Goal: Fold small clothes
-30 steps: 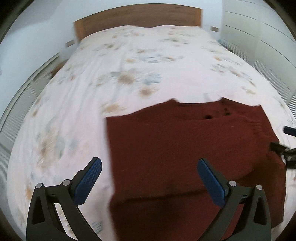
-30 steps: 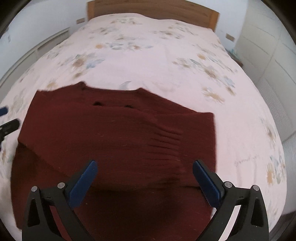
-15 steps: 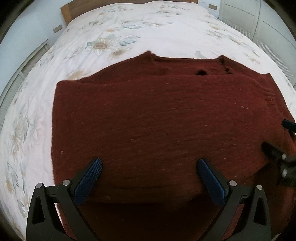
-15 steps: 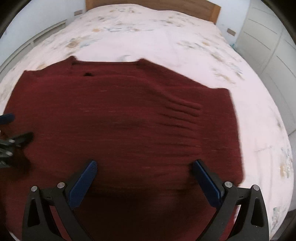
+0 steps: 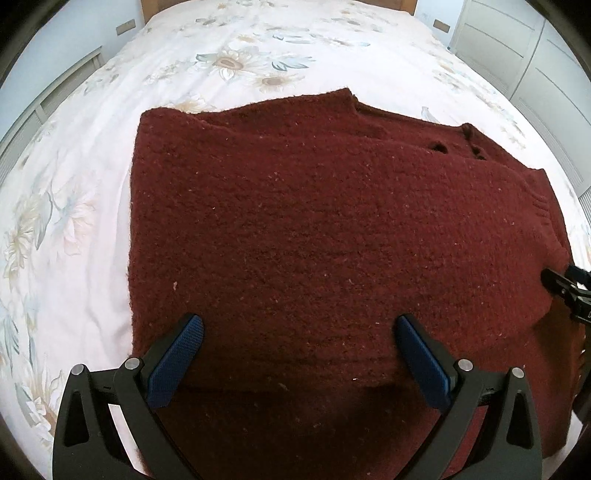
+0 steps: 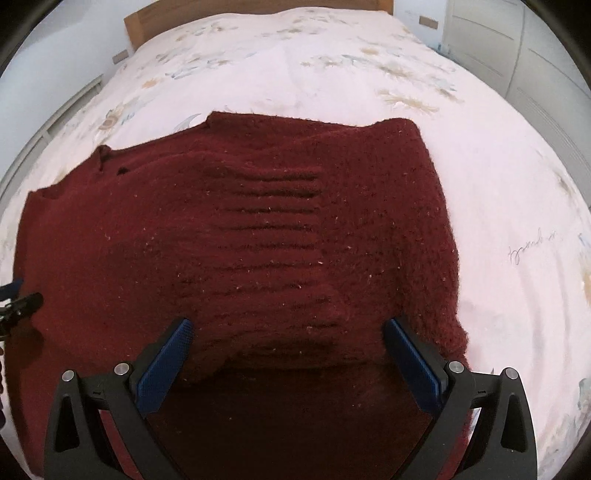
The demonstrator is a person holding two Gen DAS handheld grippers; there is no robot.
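Note:
A dark red knitted sweater (image 5: 325, 229) lies partly folded on the bed, its sleeves laid over the body. It also shows in the right wrist view (image 6: 240, 236), with a ribbed cuff (image 6: 273, 206) on top. My left gripper (image 5: 299, 339) is open and empty, low over the sweater's near left part. My right gripper (image 6: 288, 343) is open and empty over the near right part. The right gripper's tips (image 5: 565, 284) show at the right edge of the left wrist view, and the left gripper's tips (image 6: 18, 295) show at the left edge of the right wrist view.
The sweater rests on a white floral bedspread (image 5: 258, 55) that also shows in the right wrist view (image 6: 498, 184). A wooden headboard (image 6: 251, 11) stands at the far end. White wardrobe doors (image 5: 535, 48) line the right side, a wall the left.
Both grippers have come forward and lower over the sweater, which now fills more of each view. The left view has swung right onto the sweater. Both jaws stayed open.

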